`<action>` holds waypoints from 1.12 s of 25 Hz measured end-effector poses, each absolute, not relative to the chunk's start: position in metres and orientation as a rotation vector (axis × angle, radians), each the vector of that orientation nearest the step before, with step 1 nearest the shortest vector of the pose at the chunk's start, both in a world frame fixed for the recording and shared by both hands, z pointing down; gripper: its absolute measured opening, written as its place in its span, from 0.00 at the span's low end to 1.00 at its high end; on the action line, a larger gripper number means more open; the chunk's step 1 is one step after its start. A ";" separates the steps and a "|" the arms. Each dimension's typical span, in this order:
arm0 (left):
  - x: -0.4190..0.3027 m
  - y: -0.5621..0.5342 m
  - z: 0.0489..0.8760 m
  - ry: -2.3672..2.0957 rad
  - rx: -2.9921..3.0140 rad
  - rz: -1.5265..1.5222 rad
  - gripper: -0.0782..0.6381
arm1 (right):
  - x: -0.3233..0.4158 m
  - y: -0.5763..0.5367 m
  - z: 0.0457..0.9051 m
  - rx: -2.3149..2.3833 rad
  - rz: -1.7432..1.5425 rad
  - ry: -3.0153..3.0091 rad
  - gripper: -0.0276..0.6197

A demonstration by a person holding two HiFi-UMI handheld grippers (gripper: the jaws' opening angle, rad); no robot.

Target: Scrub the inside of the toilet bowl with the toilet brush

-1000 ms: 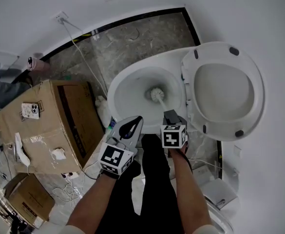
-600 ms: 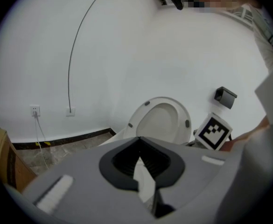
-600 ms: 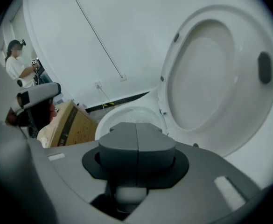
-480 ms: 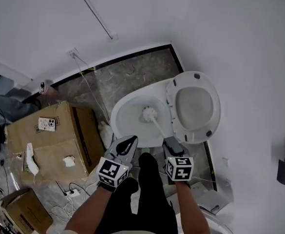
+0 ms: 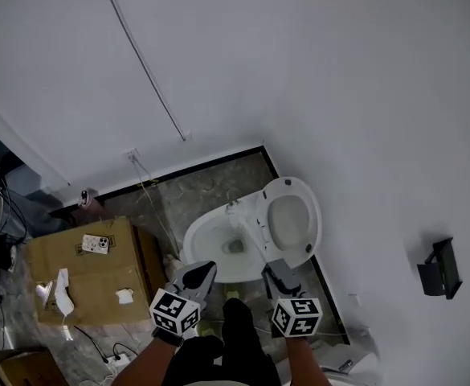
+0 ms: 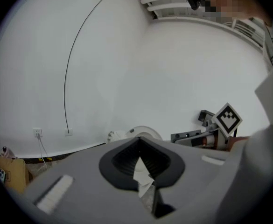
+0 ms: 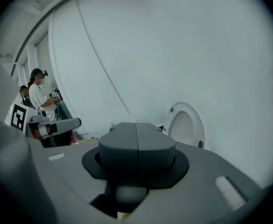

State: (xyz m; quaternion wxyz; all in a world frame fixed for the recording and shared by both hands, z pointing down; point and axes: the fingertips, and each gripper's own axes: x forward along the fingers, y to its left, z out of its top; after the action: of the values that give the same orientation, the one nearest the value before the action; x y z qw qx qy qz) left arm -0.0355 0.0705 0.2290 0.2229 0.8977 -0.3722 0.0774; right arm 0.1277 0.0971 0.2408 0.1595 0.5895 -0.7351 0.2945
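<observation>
Right tool (image 5: 271,269) clamped on toilet brush (image 5: 254,240), toilet bowl (image 5: 206,244) just ahead. Left tool (image 5: 205,269) closed, empty; cardboard box (image 5: 90,280) to its left.

White walls (image 5: 299,71), grey stone floor (image 5: 202,191), cardboard box (image 5: 98,273).
</observation>
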 end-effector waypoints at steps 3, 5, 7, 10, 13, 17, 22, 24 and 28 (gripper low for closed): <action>-0.038 0.072 0.184 -1.036 2.507 0.164 0.12 | 0.124 0.098 0.183 1.738 0.743 -2.181 0.30; -0.037 0.073 0.155 -1.036 2.534 0.129 0.12 | 0.121 0.099 0.152 1.760 0.680 -2.224 0.30; -0.035 0.074 0.129 -1.035 2.568 0.098 0.12 | 0.118 0.101 0.129 1.773 0.631 -2.258 0.30; -0.035 0.074 0.097 -1.038 2.601 0.047 0.12 | 0.113 0.104 0.105 1.785 0.585 -2.294 0.30; -0.041 0.073 0.072 -1.056 2.617 0.019 0.12 | 0.107 0.107 0.084 1.791 0.549 -2.323 0.30; -0.047 0.069 0.044 -1.077 2.633 0.003 0.12 | 0.101 0.105 0.050 1.808 0.480 -2.371 0.30; -0.054 0.064 -0.005 -1.112 2.672 -0.024 0.12 | 0.096 0.104 0.001 1.828 0.356 -2.421 0.30; -0.057 0.065 -0.022 -1.119 2.689 -0.024 0.12 | 0.094 0.105 -0.015 1.838 0.321 -2.425 0.30; -0.055 0.066 -0.048 -1.141 2.722 -0.038 0.12 | 0.098 0.105 -0.040 1.860 0.274 -2.432 0.30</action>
State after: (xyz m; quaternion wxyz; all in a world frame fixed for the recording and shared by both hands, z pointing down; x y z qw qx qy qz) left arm -0.0551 0.0664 -0.0484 0.0948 0.9180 -0.3848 -0.0129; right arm 0.0975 0.1045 -0.0397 0.0341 0.6047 -0.7907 0.0890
